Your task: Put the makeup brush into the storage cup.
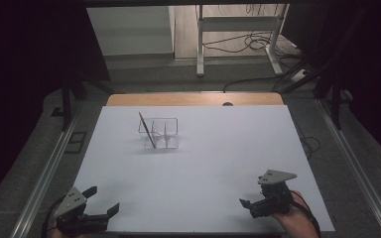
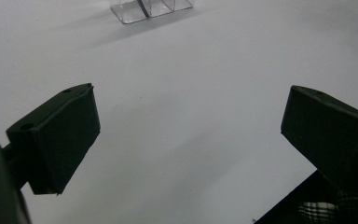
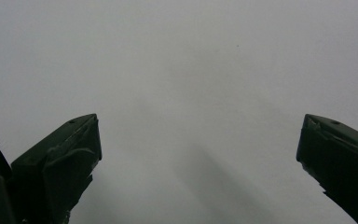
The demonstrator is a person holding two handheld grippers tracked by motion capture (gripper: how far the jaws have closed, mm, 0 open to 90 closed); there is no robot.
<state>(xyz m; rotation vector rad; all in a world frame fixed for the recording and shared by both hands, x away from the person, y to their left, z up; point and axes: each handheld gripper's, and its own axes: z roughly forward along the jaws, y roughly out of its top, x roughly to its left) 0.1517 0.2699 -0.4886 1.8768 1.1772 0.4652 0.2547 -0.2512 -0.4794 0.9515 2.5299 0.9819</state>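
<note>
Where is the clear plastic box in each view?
High view: clear plastic box sits left of centre on the far half of the white table.
Left gripper view: at the top edge.
Right gripper view: bare white table.
Shared landmark: the white table.

A pencil (image 1: 147, 130) leans in the left part of the box (image 1: 160, 133) — far back on the table (image 1: 203, 163).
</note>
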